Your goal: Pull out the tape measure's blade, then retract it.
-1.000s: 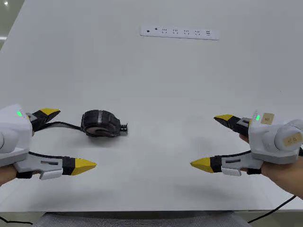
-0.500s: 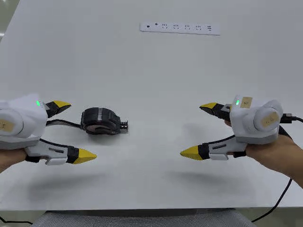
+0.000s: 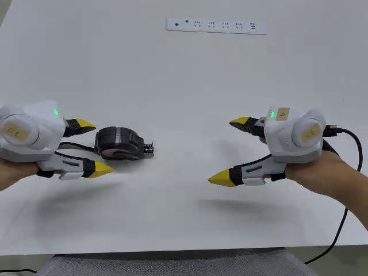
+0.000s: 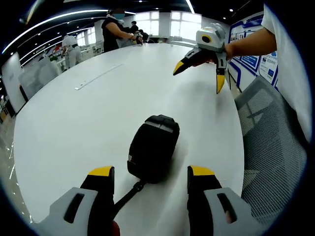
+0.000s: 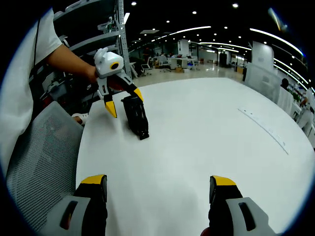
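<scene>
- Tape measure lies on the white table, between the left gripper's wide-spread jaws
- Right gripper hovers well apart, jaws wide

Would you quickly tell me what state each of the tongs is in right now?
Left tongs: open, gripping nothing; the tape measure lies just at the tips.
Right tongs: open, holding nothing.
</scene>
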Action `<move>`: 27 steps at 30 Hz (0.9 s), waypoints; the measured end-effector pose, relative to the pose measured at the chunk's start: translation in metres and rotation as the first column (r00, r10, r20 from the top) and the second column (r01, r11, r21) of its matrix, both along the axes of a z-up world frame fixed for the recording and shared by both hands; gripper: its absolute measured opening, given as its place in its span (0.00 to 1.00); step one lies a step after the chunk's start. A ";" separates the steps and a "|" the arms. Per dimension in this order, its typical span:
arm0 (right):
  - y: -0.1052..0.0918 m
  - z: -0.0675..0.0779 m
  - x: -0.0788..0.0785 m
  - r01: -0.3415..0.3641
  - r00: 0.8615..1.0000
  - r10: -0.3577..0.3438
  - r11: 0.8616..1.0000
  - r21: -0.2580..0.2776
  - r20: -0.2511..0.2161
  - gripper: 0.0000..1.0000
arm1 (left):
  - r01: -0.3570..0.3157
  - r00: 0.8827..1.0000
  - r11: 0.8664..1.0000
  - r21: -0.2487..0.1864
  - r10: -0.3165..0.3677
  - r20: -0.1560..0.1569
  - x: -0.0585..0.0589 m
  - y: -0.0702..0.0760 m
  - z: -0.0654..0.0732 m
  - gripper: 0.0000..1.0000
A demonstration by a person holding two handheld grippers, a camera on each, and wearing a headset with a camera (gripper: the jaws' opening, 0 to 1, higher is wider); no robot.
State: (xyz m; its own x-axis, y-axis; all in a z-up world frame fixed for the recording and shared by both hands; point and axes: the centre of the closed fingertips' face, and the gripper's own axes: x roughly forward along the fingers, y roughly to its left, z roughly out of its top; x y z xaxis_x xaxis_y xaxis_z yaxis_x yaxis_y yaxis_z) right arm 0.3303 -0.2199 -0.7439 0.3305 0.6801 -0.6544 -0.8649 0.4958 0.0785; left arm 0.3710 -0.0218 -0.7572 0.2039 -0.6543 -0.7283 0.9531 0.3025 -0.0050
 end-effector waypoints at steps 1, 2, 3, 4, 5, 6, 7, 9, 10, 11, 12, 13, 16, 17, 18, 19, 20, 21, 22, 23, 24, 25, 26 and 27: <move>0.001 0.000 0.000 0.001 1.000 -0.001 1.000 0.003 -0.002 0.86 | 0.011 1.000 1.000 -0.001 -0.011 -0.004 -0.001 -0.002 -0.001 0.53; 0.001 -0.001 0.000 0.000 1.000 0.000 1.000 0.002 -0.002 0.86 | 0.016 1.000 1.000 0.001 -0.016 -0.005 -0.001 -0.002 -0.002 0.50; 0.002 -0.001 0.000 -0.001 1.000 0.001 1.000 0.001 -0.002 0.86 | 0.022 1.000 1.000 0.004 -0.022 -0.001 0.000 -0.003 -0.003 0.48; 0.003 -0.002 0.000 -0.002 1.000 0.002 1.000 0.003 -0.004 0.86 | 0.026 1.000 1.000 0.005 -0.026 0.003 0.000 -0.004 -0.003 0.47; 0.003 -0.002 0.000 -0.002 1.000 0.002 1.000 0.004 -0.005 0.86 | 0.027 1.000 1.000 0.006 -0.027 0.002 0.000 -0.004 -0.004 0.47; 0.004 -0.003 0.000 -0.004 1.000 0.004 1.000 0.004 -0.006 0.86 | 0.030 1.000 1.000 0.004 -0.030 0.000 0.001 -0.005 -0.004 0.46; 0.004 -0.004 0.000 -0.006 1.000 0.006 1.000 0.002 -0.007 0.86 | 0.031 1.000 0.999 0.004 -0.031 -0.003 0.001 -0.006 -0.005 0.44; 0.006 -0.004 0.000 -0.007 1.000 0.007 1.000 0.005 -0.010 0.86 | 0.042 0.999 0.999 0.014 -0.042 -0.005 0.001 -0.006 -0.007 0.39; 0.006 -0.005 0.000 -0.006 1.000 0.006 1.000 0.006 -0.011 0.86 | 0.045 0.999 0.999 0.013 -0.045 -0.003 0.001 -0.006 -0.007 0.38; 0.007 -0.006 0.000 -0.006 1.000 0.006 1.000 0.008 -0.013 0.85 | 0.046 0.999 0.999 0.011 -0.046 0.002 0.001 -0.007 -0.007 0.37; 0.008 -0.007 0.000 -0.008 1.000 0.008 1.000 0.008 -0.015 0.85 | 0.047 0.999 0.999 0.012 -0.047 0.001 0.001 -0.007 -0.007 0.36; 0.008 -0.007 -0.001 -0.009 1.000 0.009 1.000 0.007 -0.016 0.85 | 0.049 0.999 0.999 0.011 -0.049 0.000 0.001 -0.007 -0.007 0.35; 0.011 -0.008 0.000 -0.014 1.000 0.014 1.000 0.010 -0.016 0.85 | 0.057 0.998 0.998 0.019 -0.057 0.018 0.003 -0.007 -0.008 0.31; 0.011 -0.008 0.000 -0.015 1.000 0.015 1.000 0.010 -0.016 0.85 | 0.055 0.998 0.998 0.018 -0.055 0.018 0.004 -0.007 -0.008 0.31; 0.011 -0.008 0.000 -0.015 1.000 0.016 1.000 0.010 -0.016 0.85 | 0.055 0.998 0.998 0.016 -0.055 0.019 0.004 -0.007 -0.008 0.30; 0.012 -0.008 0.001 -0.017 1.000 0.017 1.000 0.012 -0.016 0.85 | 0.061 0.998 0.998 0.017 -0.062 0.024 0.005 -0.007 -0.008 0.29; 0.013 -0.008 0.002 -0.019 1.000 0.019 1.000 0.013 -0.016 0.85 | 0.067 0.997 0.998 0.019 -0.067 0.028 0.005 -0.007 -0.008 0.29; 0.015 -0.008 0.003 -0.023 1.000 0.023 1.000 0.012 -0.014 0.85 | 0.081 0.996 0.996 0.022 -0.082 0.033 0.006 -0.007 -0.009 0.28; 0.016 -0.008 0.004 -0.023 1.000 0.023 1.000 0.017 -0.015 0.85 | 0.082 0.996 0.996 0.019 -0.083 0.028 0.006 -0.008 -0.010 0.28; 0.017 -0.008 0.005 -0.020 1.000 0.021 0.999 0.026 -0.018 0.85 | 0.074 0.997 0.997 0.015 -0.074 0.013 0.006 -0.008 -0.010 0.28; 0.020 -0.008 0.006 -0.020 1.000 0.021 0.999 0.037 -0.022 0.85 | 0.077 0.997 0.997 0.012 -0.078 0.015 0.005 -0.008 -0.010 0.28; 0.021 -0.009 0.007 -0.025 0.999 0.026 0.999 0.032 -0.019 0.84 | 0.080 0.997 0.997 0.011 -0.080 0.017 0.005 -0.008 -0.009 0.27; 0.023 -0.010 0.007 -0.035 0.999 0.036 0.999 0.024 -0.014 0.84 | 0.080 0.997 0.997 0.011 -0.080 0.017 0.005 -0.008 -0.010 0.27; 0.025 -0.011 0.008 -0.038 0.999 0.038 0.999 0.028 -0.016 0.84 | 0.081 0.996 0.997 0.010 -0.081 0.019 0.005 -0.008 -0.010 0.27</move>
